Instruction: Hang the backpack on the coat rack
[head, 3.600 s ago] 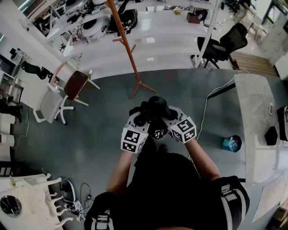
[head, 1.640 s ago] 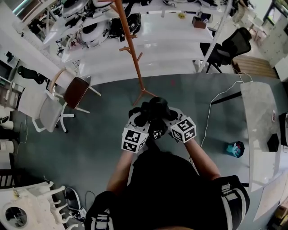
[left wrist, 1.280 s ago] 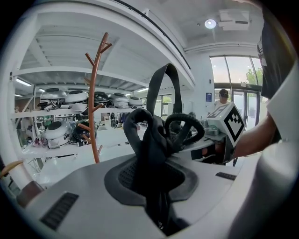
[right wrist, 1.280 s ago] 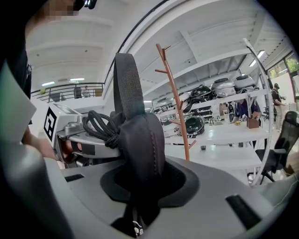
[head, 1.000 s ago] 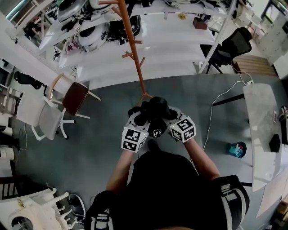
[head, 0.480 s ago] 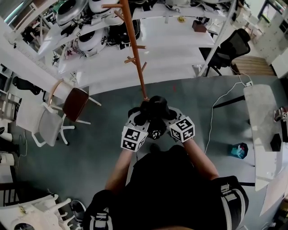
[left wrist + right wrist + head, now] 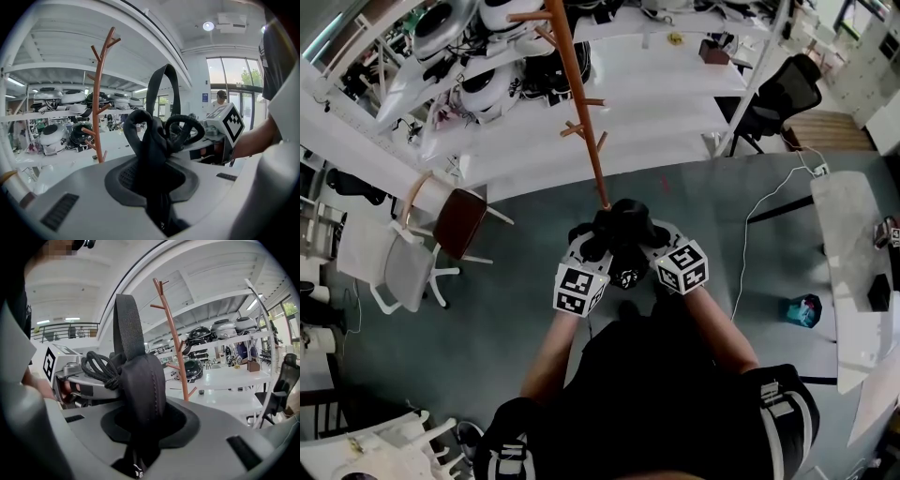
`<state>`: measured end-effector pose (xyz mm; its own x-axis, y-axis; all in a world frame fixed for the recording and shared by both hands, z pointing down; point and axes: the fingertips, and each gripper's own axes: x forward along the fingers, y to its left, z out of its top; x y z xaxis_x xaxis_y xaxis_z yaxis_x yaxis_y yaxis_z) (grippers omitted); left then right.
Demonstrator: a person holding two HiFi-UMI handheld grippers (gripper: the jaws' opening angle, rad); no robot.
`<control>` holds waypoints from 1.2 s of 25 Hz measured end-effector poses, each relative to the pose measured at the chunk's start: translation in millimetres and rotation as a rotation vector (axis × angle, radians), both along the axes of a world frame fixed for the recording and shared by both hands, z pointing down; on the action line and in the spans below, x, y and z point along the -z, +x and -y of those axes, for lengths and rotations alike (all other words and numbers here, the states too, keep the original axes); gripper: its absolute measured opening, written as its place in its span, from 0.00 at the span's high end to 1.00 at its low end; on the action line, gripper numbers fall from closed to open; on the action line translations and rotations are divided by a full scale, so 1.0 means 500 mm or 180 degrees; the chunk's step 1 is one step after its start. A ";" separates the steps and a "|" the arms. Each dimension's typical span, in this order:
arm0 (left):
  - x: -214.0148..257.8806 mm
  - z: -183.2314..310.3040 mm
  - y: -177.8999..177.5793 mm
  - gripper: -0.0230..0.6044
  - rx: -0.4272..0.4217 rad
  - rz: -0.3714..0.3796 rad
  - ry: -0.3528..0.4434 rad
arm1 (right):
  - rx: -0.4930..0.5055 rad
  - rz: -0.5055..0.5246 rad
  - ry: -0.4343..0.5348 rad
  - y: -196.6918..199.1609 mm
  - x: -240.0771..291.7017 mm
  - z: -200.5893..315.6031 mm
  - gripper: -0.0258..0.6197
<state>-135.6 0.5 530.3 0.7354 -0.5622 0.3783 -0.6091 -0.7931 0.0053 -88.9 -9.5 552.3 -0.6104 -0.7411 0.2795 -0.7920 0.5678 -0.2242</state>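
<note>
I hold the black backpack (image 7: pixel 621 230) in front of me by its straps, one in each gripper. My left gripper (image 7: pixel 591 246) is shut on a padded strap (image 7: pixel 152 145). My right gripper (image 7: pixel 652 246) is shut on the other strap (image 7: pixel 140 380), with a black cord loop (image 7: pixel 99 367) beside it. The orange-brown coat rack (image 7: pixel 577 103) stands just beyond the backpack, its pegs branching upward. The same coat rack (image 7: pixel 97 93) appears left of the strap in the left gripper view. In the right gripper view the coat rack (image 7: pixel 174 338) rises right of the strap.
White tables (image 7: pixel 619 84) with helmets (image 7: pixel 483 84) stand behind the rack. A wooden chair (image 7: pixel 455 220) and a white chair (image 7: pixel 398 272) are at left. A black office chair (image 7: pixel 778 94) is at far right, a white counter (image 7: pixel 853 262) at right, a cable (image 7: pixel 750 244) on the floor.
I have walked toward the coat rack with the backpack. The rack's base has passed out of sight behind the backpack. Both grips are unchanged.
</note>
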 end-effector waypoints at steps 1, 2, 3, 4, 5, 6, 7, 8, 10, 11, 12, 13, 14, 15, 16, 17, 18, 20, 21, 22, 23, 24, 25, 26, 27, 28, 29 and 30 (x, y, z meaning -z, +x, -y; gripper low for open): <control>0.001 0.006 0.000 0.85 -0.0001 0.0000 -0.0003 | 0.0004 -0.0002 0.0003 0.000 0.000 0.006 0.78; 0.001 0.011 0.001 0.85 -0.0003 0.0001 -0.0003 | 0.0010 -0.0002 0.0008 0.001 0.001 0.011 0.78; 0.001 0.017 0.003 0.85 -0.0005 0.0002 0.0000 | 0.0015 0.0003 0.0014 0.003 0.001 0.017 0.78; 0.001 0.023 0.006 0.85 -0.0006 0.0005 0.0004 | 0.0018 0.0010 0.0018 0.006 0.000 0.024 0.78; -0.001 0.030 0.009 0.85 0.0000 0.0008 0.0007 | 0.0022 0.0016 0.0018 0.009 -0.001 0.031 0.78; -0.002 0.038 0.011 0.85 0.0016 0.0010 0.0006 | 0.0030 0.0018 0.0013 0.011 -0.002 0.039 0.78; -0.003 0.046 0.012 0.85 0.0038 0.0011 0.0003 | 0.0042 0.0018 0.0006 0.012 -0.004 0.047 0.78; -0.004 0.054 0.014 0.85 0.0057 0.0011 0.0000 | 0.0057 0.0016 0.0000 0.014 -0.006 0.055 0.78; -0.005 0.069 0.021 0.85 0.0077 -0.0001 0.0001 | 0.0084 0.0010 0.0002 0.021 -0.006 0.072 0.78; -0.005 0.077 0.024 0.85 0.0083 -0.0008 0.0003 | 0.0093 0.0005 0.0008 0.024 -0.006 0.082 0.78; -0.005 0.085 0.024 0.85 0.0094 -0.0012 0.0001 | 0.0096 0.0003 0.0011 0.026 -0.006 0.092 0.78; -0.006 0.093 0.024 0.85 0.0109 -0.0012 -0.0004 | 0.0092 0.0006 0.0010 0.026 -0.006 0.102 0.78; -0.007 0.102 0.025 0.84 0.0127 -0.0010 -0.0007 | 0.0081 0.0013 0.0009 0.027 -0.007 0.112 0.78; -0.008 0.111 0.026 0.85 0.0142 -0.0008 -0.0008 | 0.0071 0.0021 0.0010 0.029 -0.007 0.122 0.78; -0.009 0.122 0.028 0.85 0.0152 -0.0006 -0.0006 | 0.0068 0.0025 0.0013 0.031 -0.008 0.133 0.78; -0.009 0.134 0.030 0.84 0.0160 -0.0008 -0.0002 | 0.0076 0.0021 0.0019 0.033 -0.008 0.145 0.78; -0.009 0.146 0.031 0.85 0.0165 -0.0014 0.0004 | 0.0090 0.0013 0.0024 0.034 -0.008 0.157 0.78; -0.009 0.168 0.031 0.85 0.0183 -0.0029 0.0007 | 0.0121 0.0005 0.0024 0.033 -0.009 0.181 0.78; -0.008 0.179 0.030 0.85 0.0195 -0.0033 0.0008 | 0.0133 0.0006 0.0023 0.032 -0.009 0.193 0.78; -0.008 0.190 0.030 0.85 0.0208 -0.0035 0.0009 | 0.0145 0.0008 0.0024 0.032 -0.008 0.204 0.78; -0.007 0.202 0.031 0.85 0.0223 -0.0035 0.0010 | 0.0158 0.0007 0.0026 0.032 -0.007 0.216 0.78; -0.006 0.213 0.031 0.84 0.0238 -0.0033 0.0011 | 0.0176 0.0004 0.0028 0.033 -0.006 0.228 0.78; -0.005 0.226 0.032 0.85 0.0255 -0.0031 0.0011 | 0.0198 0.0000 0.0028 0.033 -0.005 0.241 0.78; -0.004 0.240 0.032 0.85 0.0274 -0.0029 0.0008 | 0.0221 -0.0004 0.0027 0.033 -0.003 0.256 0.78; -0.002 0.254 0.032 0.85 0.0293 -0.0029 0.0003 | 0.0243 -0.0007 0.0022 0.032 -0.002 0.271 0.78; -0.001 0.269 0.032 0.85 0.0310 -0.0029 -0.0003 | 0.0263 -0.0006 0.0016 0.032 -0.001 0.287 0.78; 0.001 0.285 0.033 0.85 0.0326 -0.0028 -0.0009 | 0.0280 -0.0002 0.0010 0.033 0.000 0.302 0.78; 0.002 0.300 0.034 0.85 0.0340 -0.0022 -0.0013 | 0.0295 0.0003 0.0005 0.033 0.001 0.318 0.78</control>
<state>-118.8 -149.3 529.3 0.6739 -0.6361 0.3758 -0.6902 -0.7235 0.0130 -72.2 -168.6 551.7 -0.6766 -0.6819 0.2777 -0.7359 0.6390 -0.2240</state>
